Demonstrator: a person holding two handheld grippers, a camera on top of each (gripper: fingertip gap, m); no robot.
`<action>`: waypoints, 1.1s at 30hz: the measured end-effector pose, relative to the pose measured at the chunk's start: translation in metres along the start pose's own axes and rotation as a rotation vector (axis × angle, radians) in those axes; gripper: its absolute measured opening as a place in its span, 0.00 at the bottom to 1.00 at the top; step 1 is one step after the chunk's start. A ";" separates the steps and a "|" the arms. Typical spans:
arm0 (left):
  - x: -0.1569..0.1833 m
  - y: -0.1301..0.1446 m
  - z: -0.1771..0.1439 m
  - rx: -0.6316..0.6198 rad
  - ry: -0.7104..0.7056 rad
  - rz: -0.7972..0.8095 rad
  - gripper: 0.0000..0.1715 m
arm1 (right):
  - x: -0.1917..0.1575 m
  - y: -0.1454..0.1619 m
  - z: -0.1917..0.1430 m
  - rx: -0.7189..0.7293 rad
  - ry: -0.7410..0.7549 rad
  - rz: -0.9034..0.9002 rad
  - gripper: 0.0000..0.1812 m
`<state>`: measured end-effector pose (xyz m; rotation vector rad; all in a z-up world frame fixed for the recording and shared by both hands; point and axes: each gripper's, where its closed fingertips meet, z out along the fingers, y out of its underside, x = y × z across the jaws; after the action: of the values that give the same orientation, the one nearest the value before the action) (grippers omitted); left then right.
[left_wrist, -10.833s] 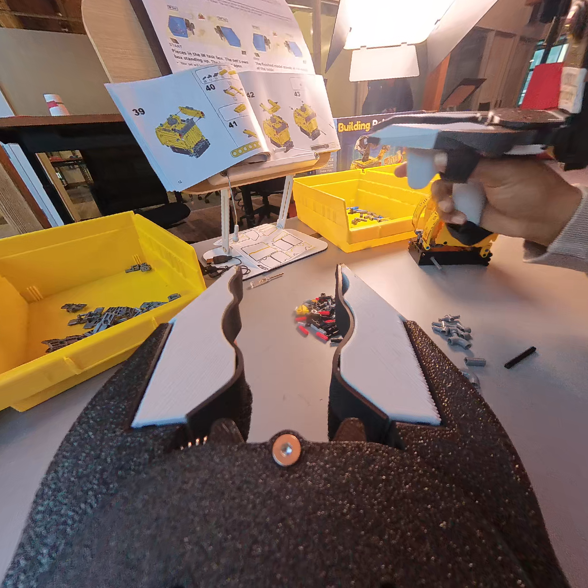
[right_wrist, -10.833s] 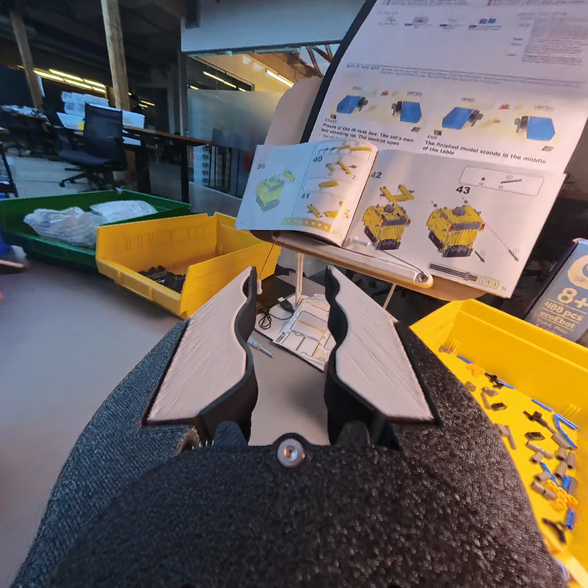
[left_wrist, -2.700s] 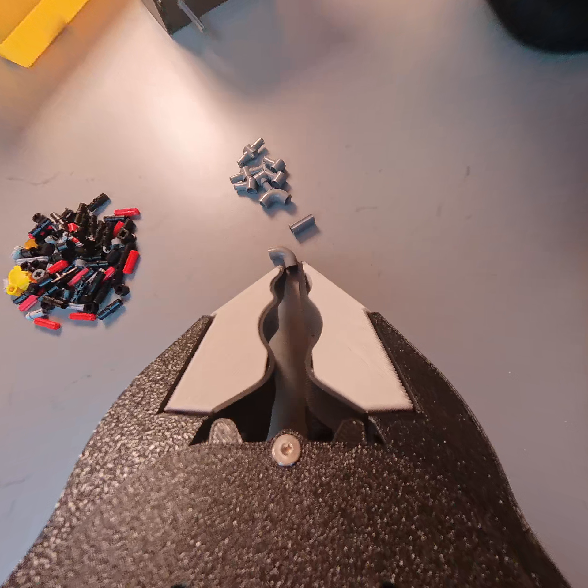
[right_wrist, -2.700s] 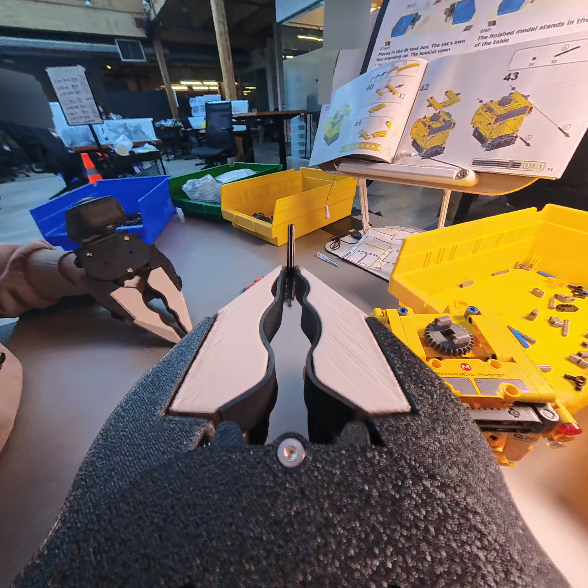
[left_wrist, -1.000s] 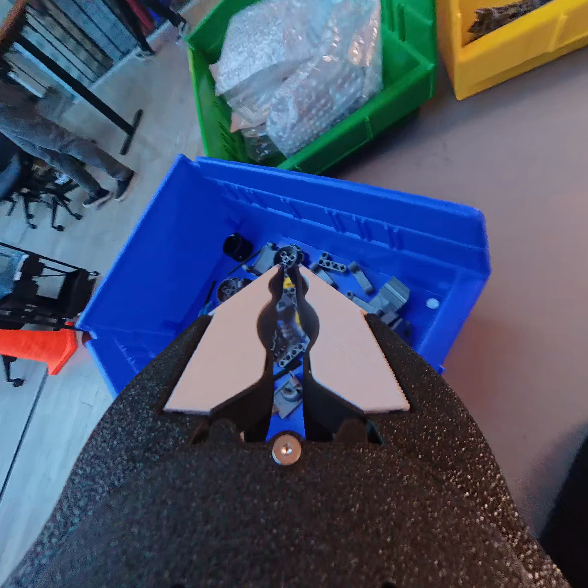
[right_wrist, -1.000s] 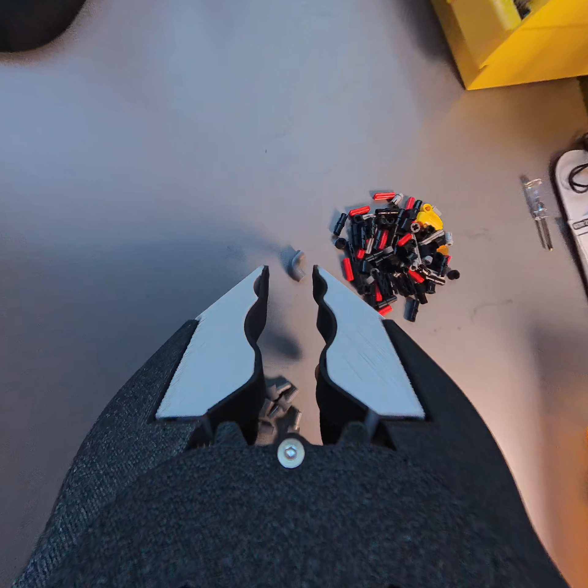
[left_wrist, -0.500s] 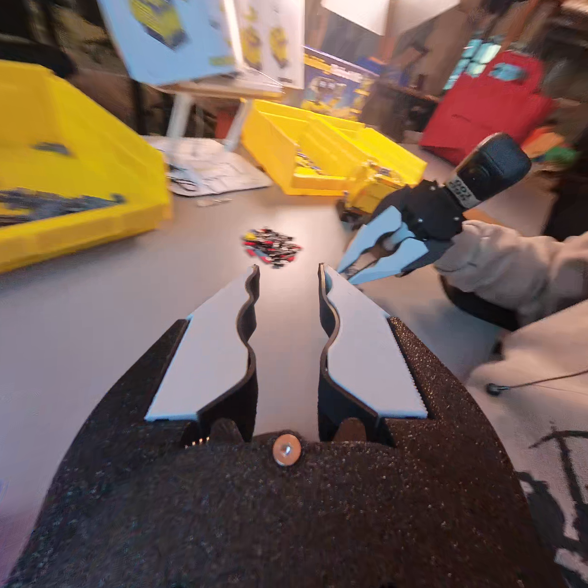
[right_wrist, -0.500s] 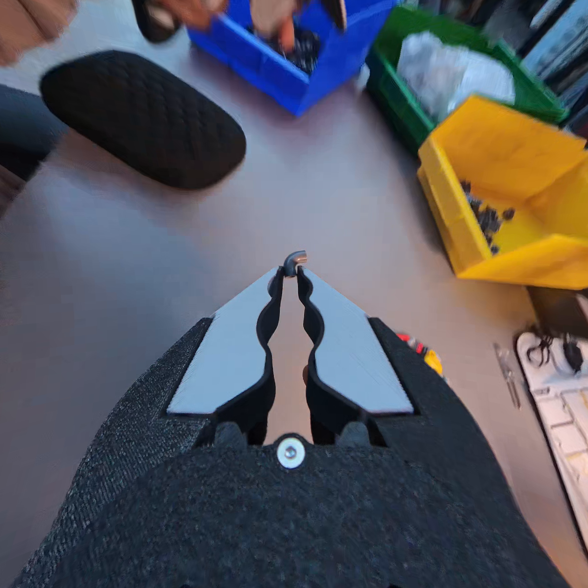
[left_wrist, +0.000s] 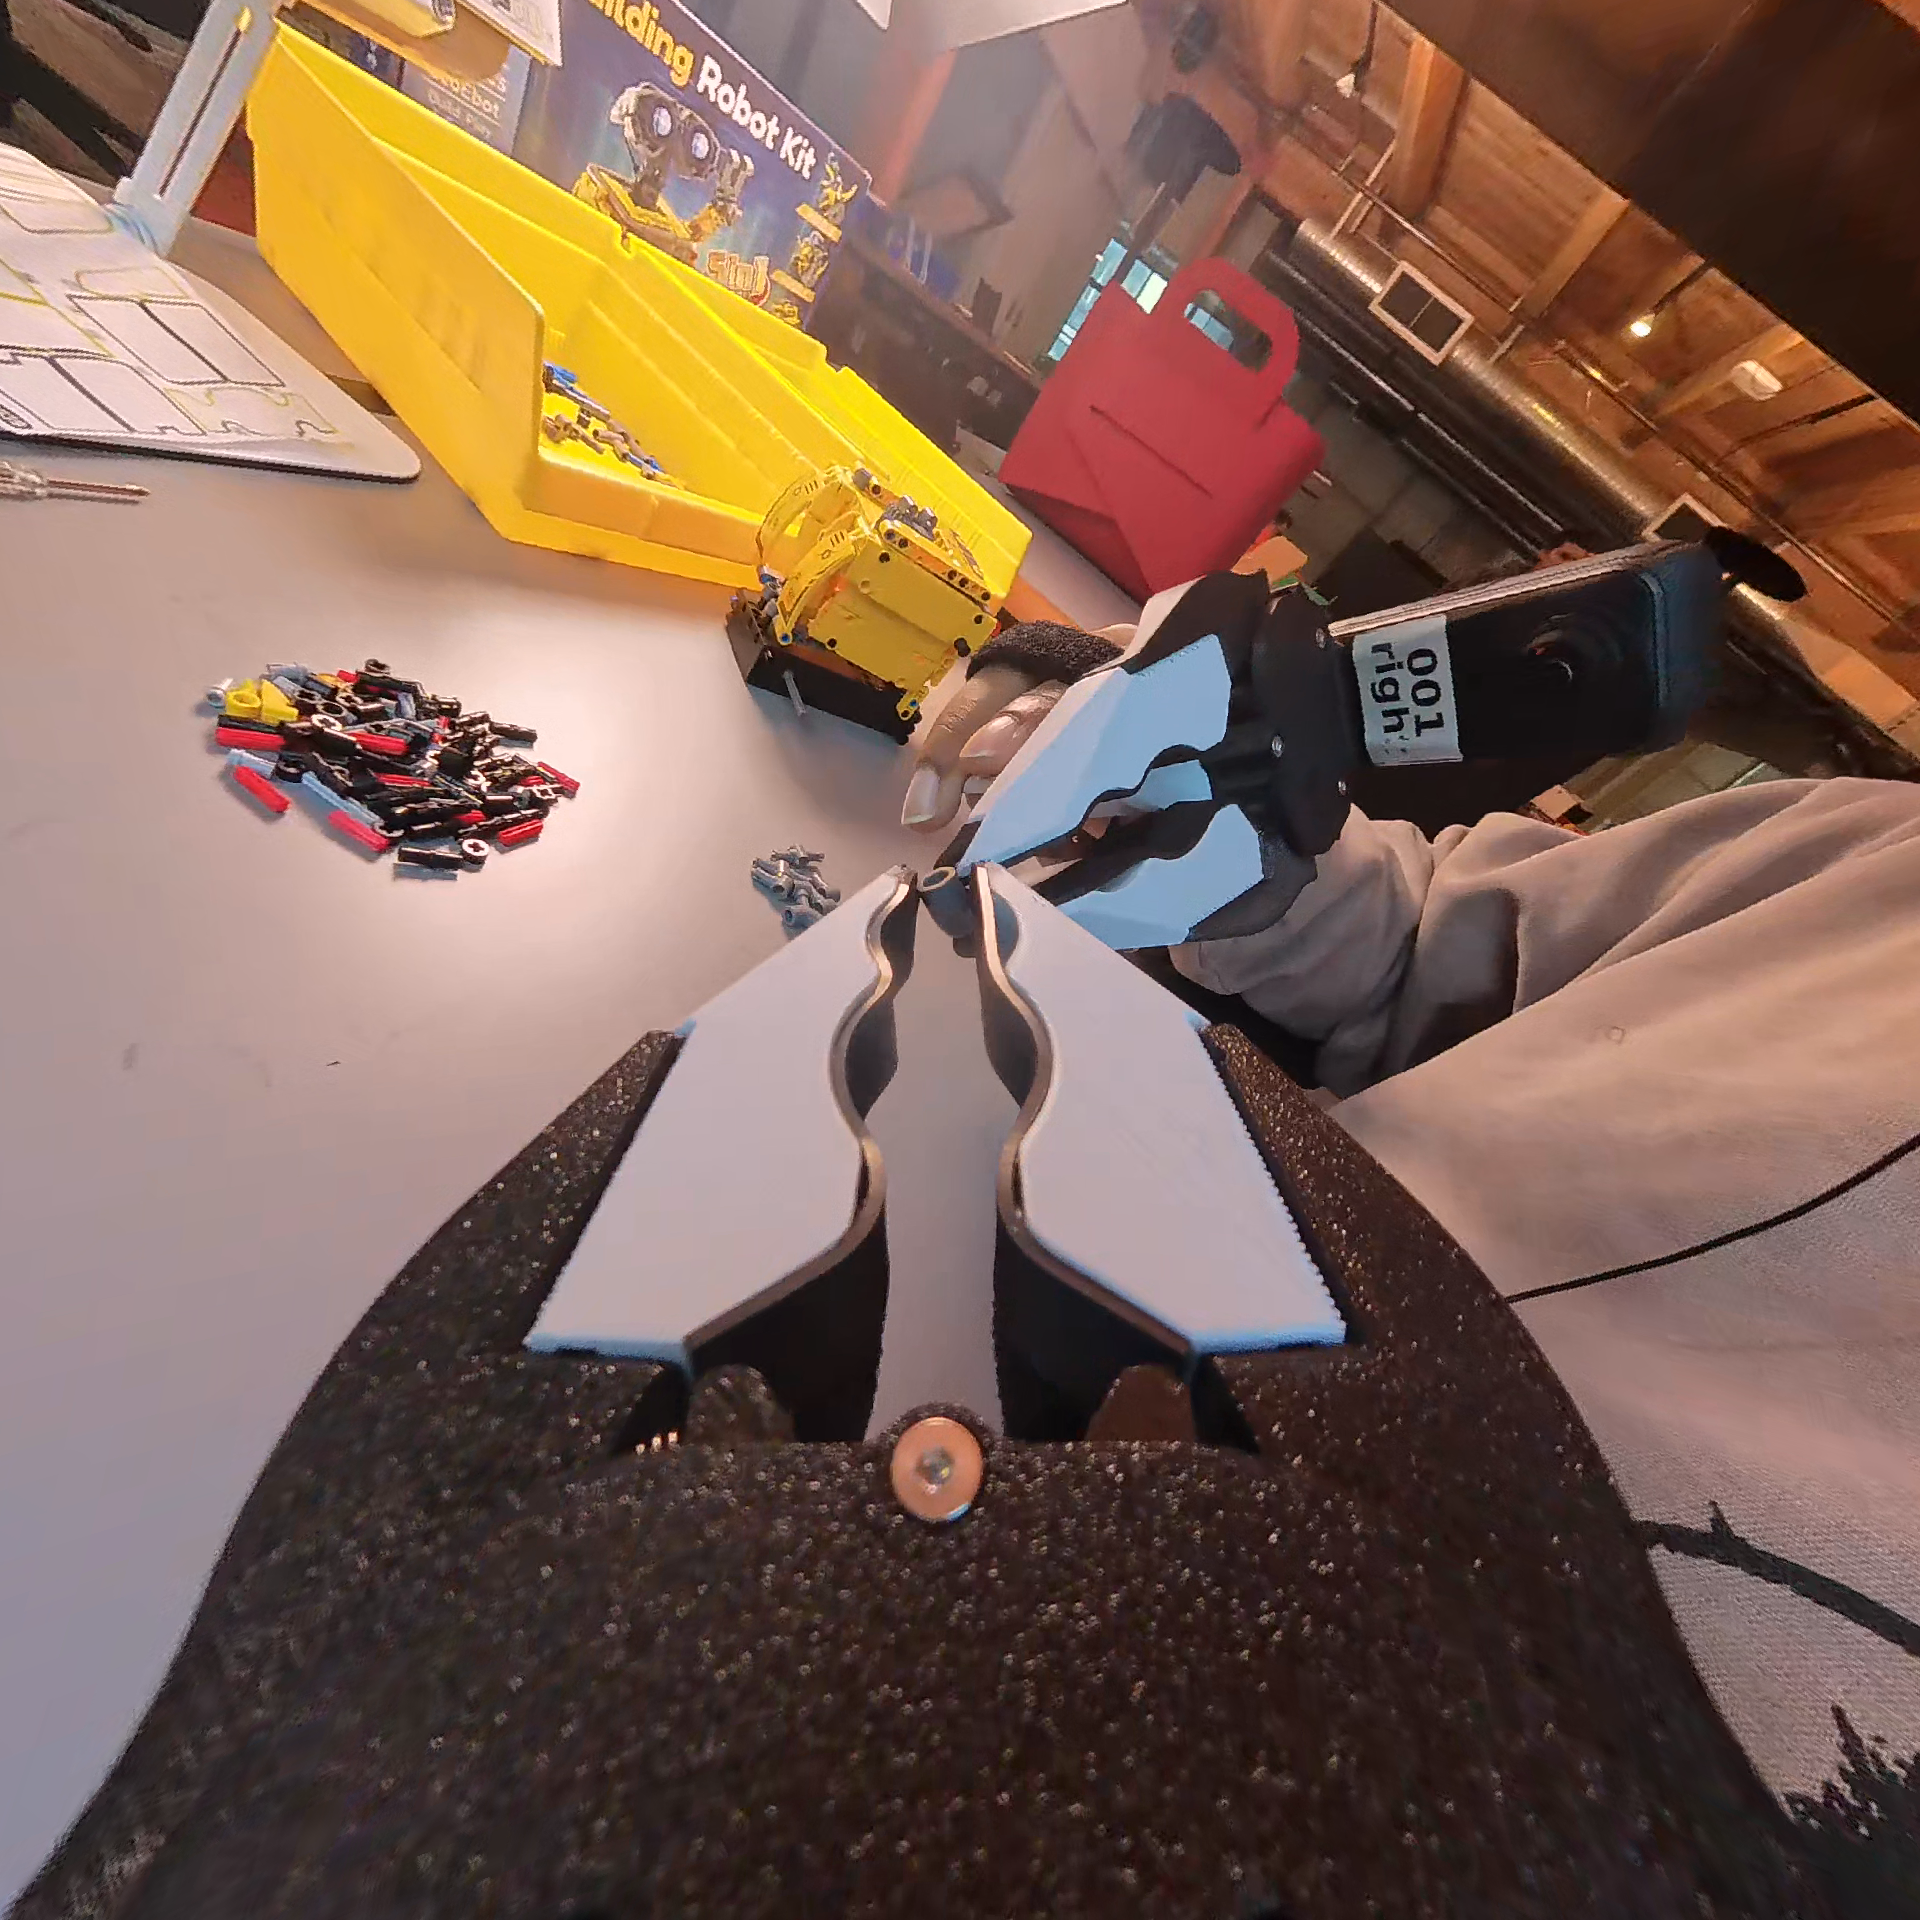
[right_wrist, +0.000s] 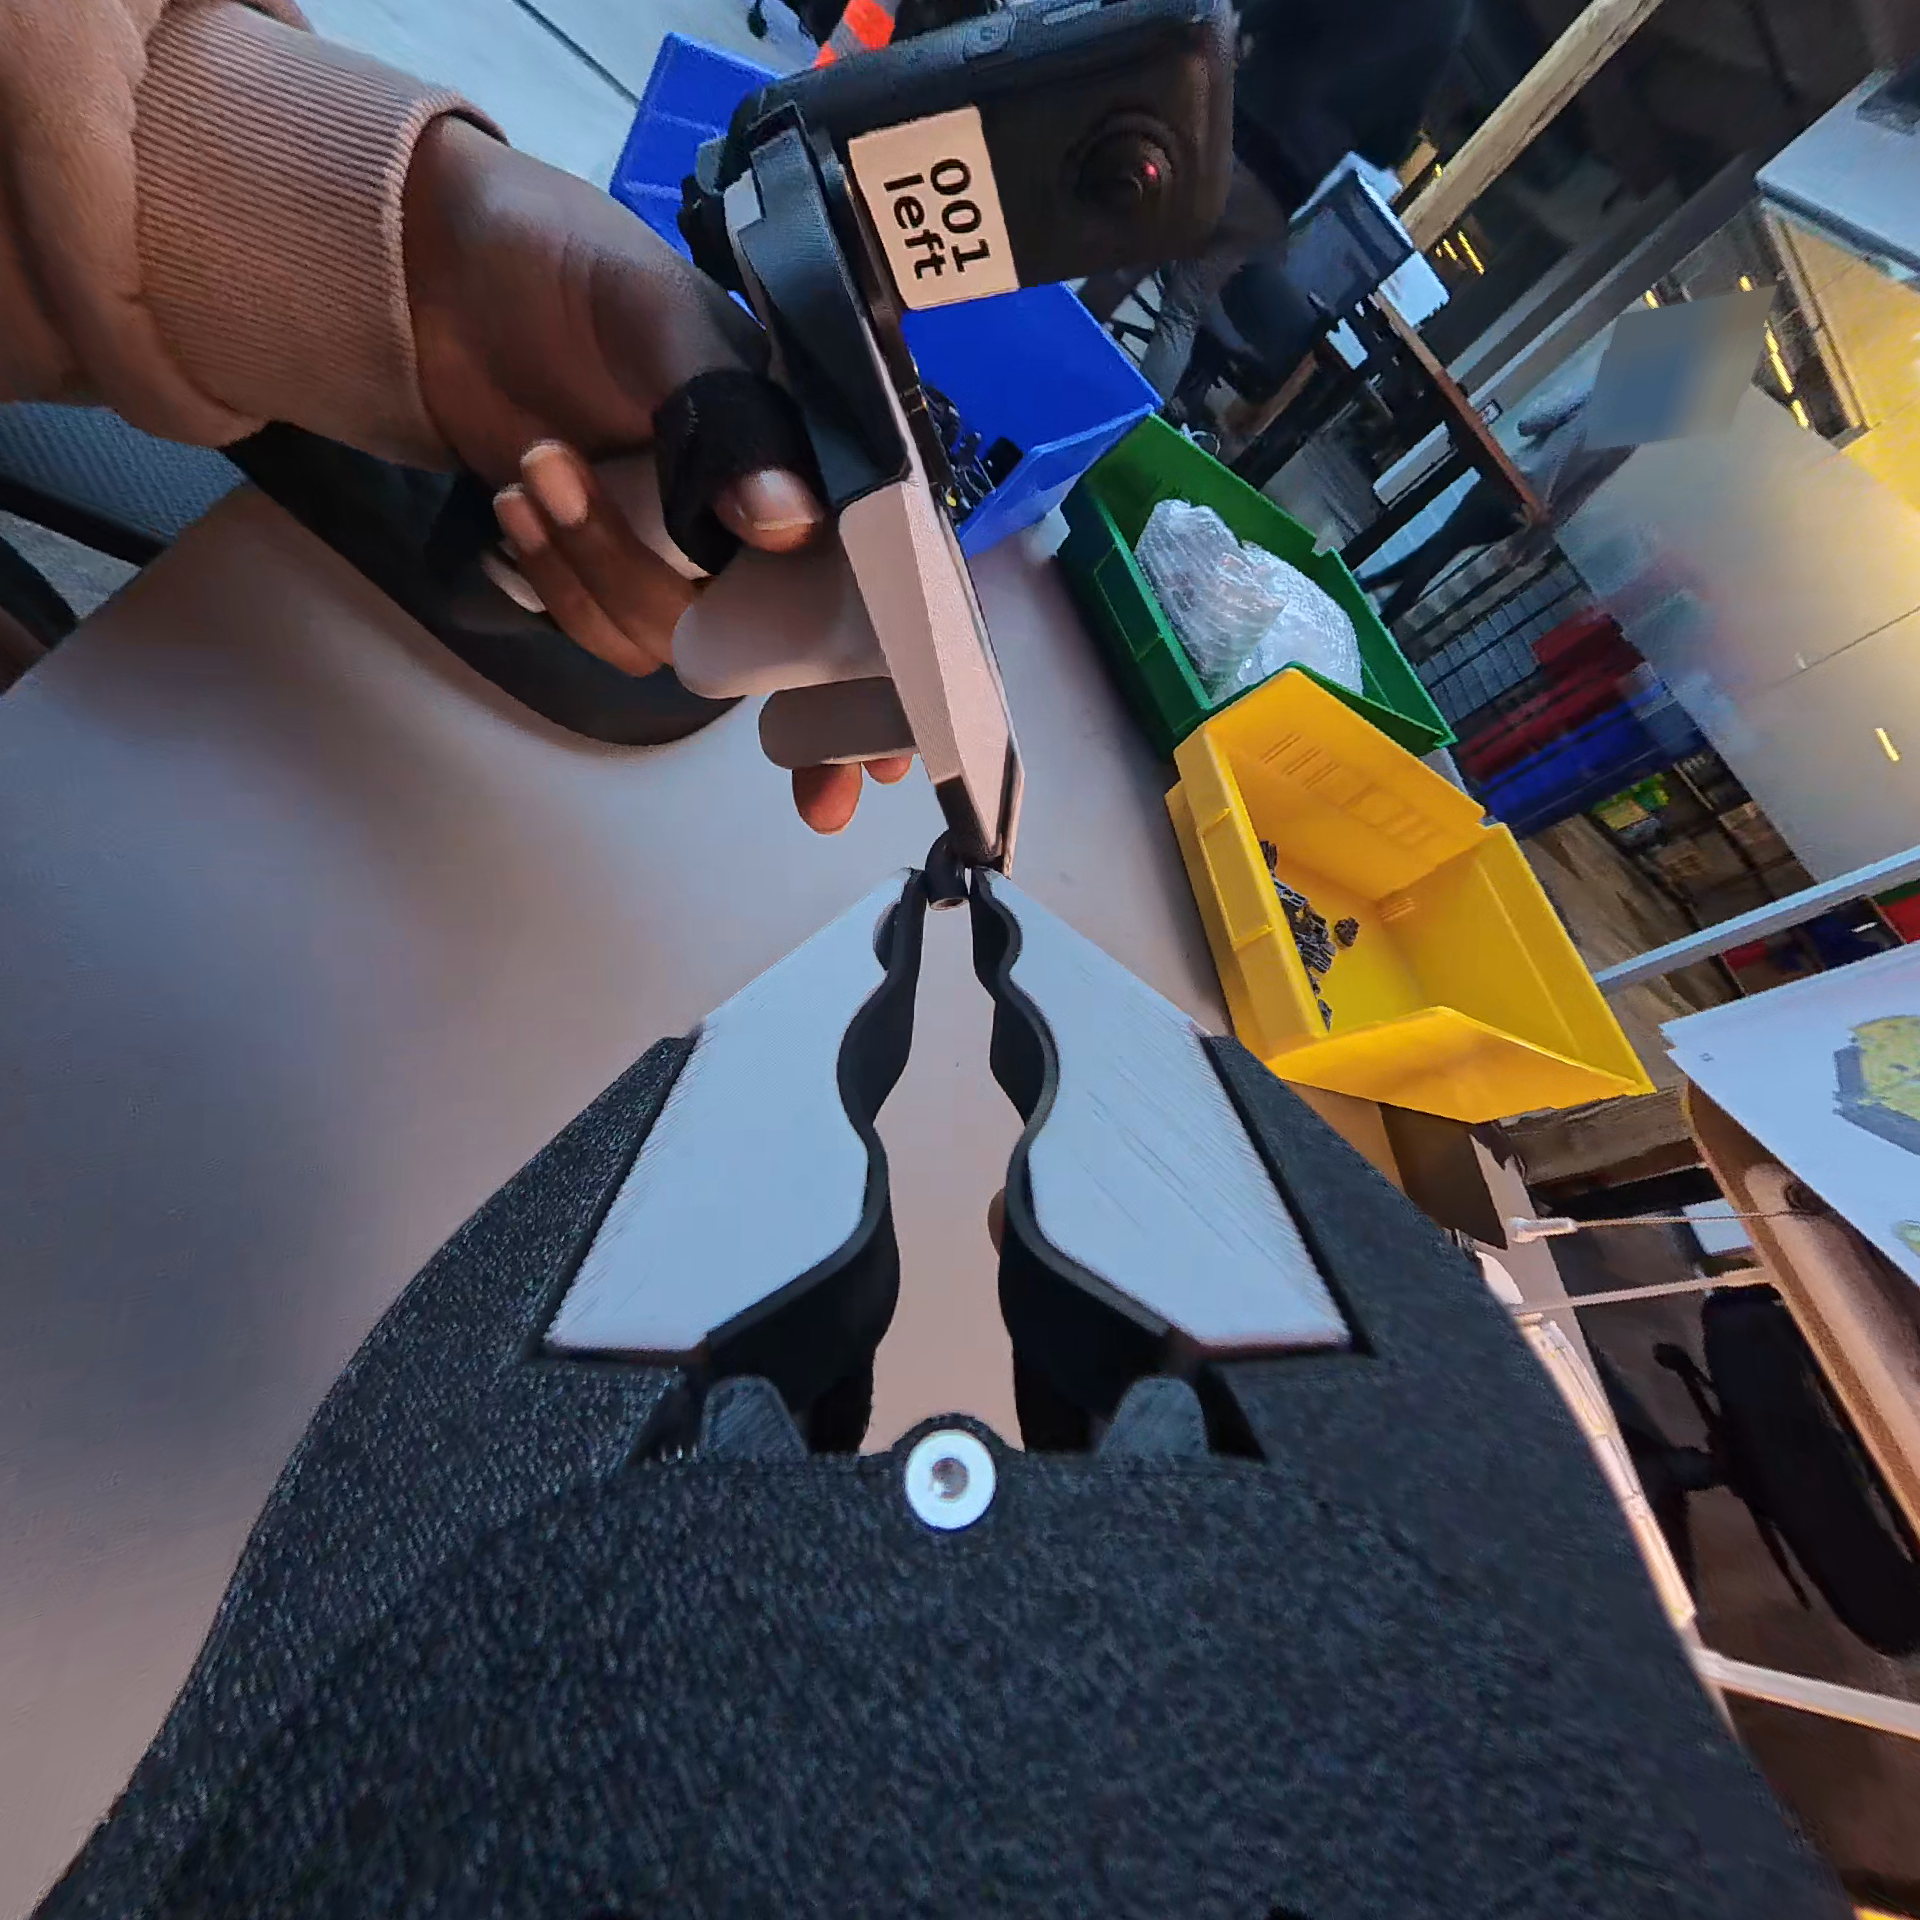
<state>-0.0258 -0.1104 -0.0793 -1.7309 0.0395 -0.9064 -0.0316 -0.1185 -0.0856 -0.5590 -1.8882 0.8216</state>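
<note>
Where both tips meet above the grey tabletop, right gripper pinches small grey elbow-shaped plastic connector; left gripper closes on it from 12 o'clock, grasp uncertain; light, rigid, slick; hold its barrel

Your grey tabletop carries a red-and-black heap of pins, a yellow bin, a yellow model; beyond, a red bag, plus blue and green bins.
</note>
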 end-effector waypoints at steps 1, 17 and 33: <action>0.000 0.000 0.000 0.004 0.000 0.005 0.05 | 0.000 0.000 0.000 -0.001 0.003 -0.005 0.04; -0.049 -0.053 -0.103 0.065 -0.637 0.441 0.04 | 0.021 0.028 -0.030 -0.036 0.098 0.100 0.10; -0.174 -0.104 -0.376 -0.306 -1.560 0.409 0.19 | 0.044 0.130 -0.116 -0.207 0.291 0.392 0.11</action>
<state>-0.4099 -0.2961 -0.0578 -2.1648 -0.4921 0.9081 0.0580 0.0330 -0.1206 -1.1409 -1.6245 0.7451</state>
